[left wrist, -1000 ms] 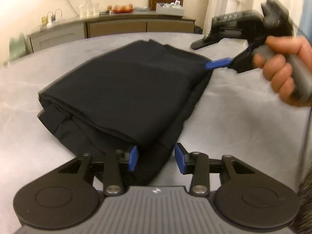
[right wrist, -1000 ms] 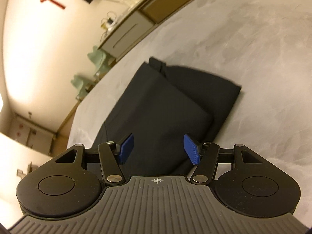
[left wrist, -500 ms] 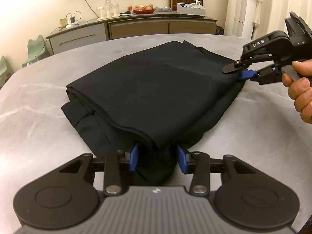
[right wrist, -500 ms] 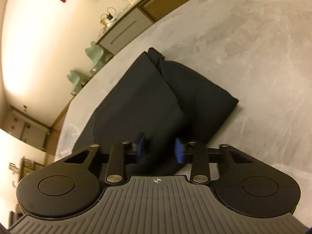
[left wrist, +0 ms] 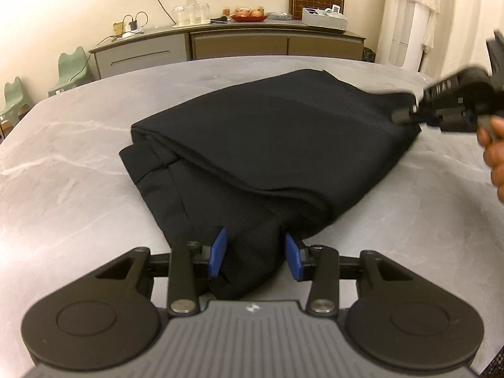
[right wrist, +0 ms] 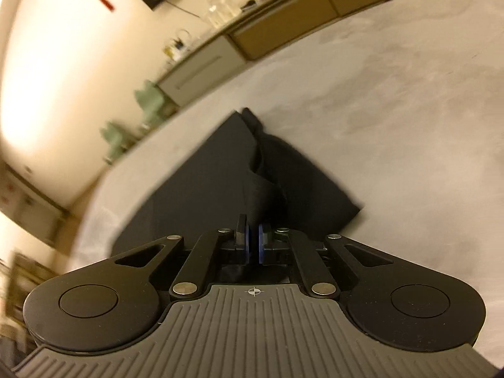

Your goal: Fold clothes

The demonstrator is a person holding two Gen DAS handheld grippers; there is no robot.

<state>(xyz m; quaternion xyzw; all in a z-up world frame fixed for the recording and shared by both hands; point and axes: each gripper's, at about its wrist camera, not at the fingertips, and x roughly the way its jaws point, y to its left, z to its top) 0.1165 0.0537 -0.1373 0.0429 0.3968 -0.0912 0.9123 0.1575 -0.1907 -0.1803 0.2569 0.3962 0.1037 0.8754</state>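
Note:
A black garment (left wrist: 267, 145), folded into a thick stack, lies on the grey marble table (left wrist: 63, 189). My left gripper (left wrist: 253, 252) stands open around the near corner. Dark cloth fills the gap between its blue pads (left wrist: 217, 252), and the jaws stay as wide as before. At the far right edge of the stack, the blurred right gripper (left wrist: 404, 115) is held by a hand (left wrist: 494, 154). In the right wrist view that gripper (right wrist: 253, 245) is shut on a fold of the garment (right wrist: 204, 189), which rises in a ridge toward the pads.
A long sideboard (left wrist: 252, 41) with jars, a fruit plate and a white tray stands beyond the table, also seen as the sideboard (right wrist: 283, 31) in the right wrist view. Green chairs (left wrist: 72, 69) stand at the left, and a curtain (left wrist: 409, 15) hangs at the right. Bare tabletop (right wrist: 393, 126) surrounds the garment.
The right gripper's jaws closed from wide apart onto the garment's edge and pinched up a fold. The left gripper slid forward, so the near corner now lies deeper between its fingers.

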